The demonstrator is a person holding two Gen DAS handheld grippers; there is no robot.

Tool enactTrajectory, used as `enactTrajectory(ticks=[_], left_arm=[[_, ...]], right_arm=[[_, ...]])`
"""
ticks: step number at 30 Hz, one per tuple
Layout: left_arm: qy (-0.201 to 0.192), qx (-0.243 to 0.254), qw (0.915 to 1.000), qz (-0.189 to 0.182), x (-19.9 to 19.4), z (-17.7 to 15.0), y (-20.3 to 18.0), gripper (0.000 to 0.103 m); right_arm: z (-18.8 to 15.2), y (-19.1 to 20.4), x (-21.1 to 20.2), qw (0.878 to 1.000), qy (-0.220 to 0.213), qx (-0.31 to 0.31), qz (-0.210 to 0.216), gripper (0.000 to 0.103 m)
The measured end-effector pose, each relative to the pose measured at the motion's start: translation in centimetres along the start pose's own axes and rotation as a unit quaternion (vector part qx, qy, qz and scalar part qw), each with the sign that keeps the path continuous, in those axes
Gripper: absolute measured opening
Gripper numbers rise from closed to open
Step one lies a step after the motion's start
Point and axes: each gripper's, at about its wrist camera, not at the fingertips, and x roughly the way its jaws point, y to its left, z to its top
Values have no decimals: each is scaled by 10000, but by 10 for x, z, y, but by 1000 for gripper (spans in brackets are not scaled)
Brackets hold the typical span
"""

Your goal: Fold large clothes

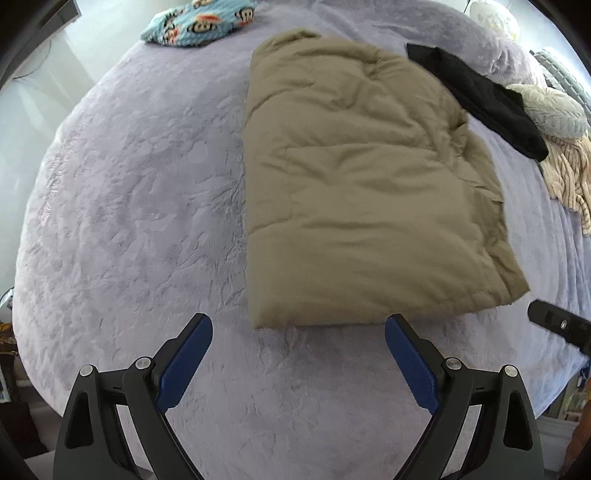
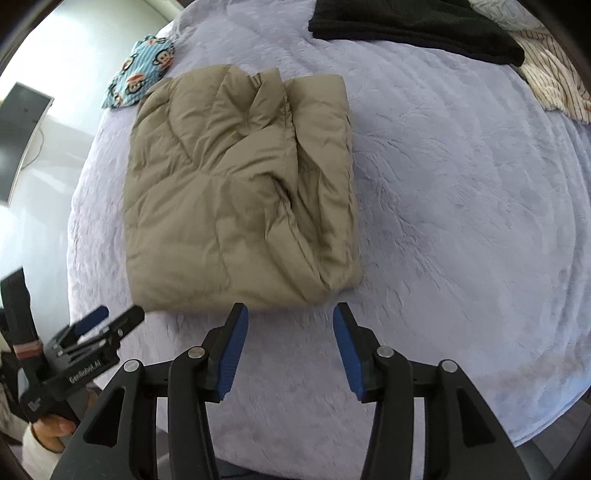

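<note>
Lavender bed (image 1: 129, 221) – folded khaki jacket (image 1: 351, 192) | left claw (image 1: 298, 325) spread – right claw (image 2: 291, 314) spread, empty

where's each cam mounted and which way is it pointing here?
Left wrist: on the left gripper, looking steeply down at the lilac bed cover, behind the folded khaki puffer jacket's near edge; own blue-padded fingers open, right gripper's tip at right.
Right wrist: on the right gripper, same downward aim, jacket ahead-left; own fingers open, left gripper and a hand lower left.
Shared: jacket, bed cover, monkey-print cloth, black garment, striped cloth.
</note>
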Motion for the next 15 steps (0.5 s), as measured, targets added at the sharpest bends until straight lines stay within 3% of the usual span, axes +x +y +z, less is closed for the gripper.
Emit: enactTrajectory(ticks=[3,5,11,15], left_arm=[[-194,-95,9997,95,-19,-9,-8,96],[-282,-184,9994,87,-32,-17,-12,103],[-509,-316,9980,181,-67,-44,-28,103],[-733,-412,9961,273,-95,-61,-35,103]], right_arm=[[-12,-2,-10,9999,-32,-156,-30,58],[-20,-5,-19,9997,-48,-236,-13,58],[-37,-9,-46,9988,-180,-449,-6,62],[-48,-8,-66,9974,-377,-612,5,73]])
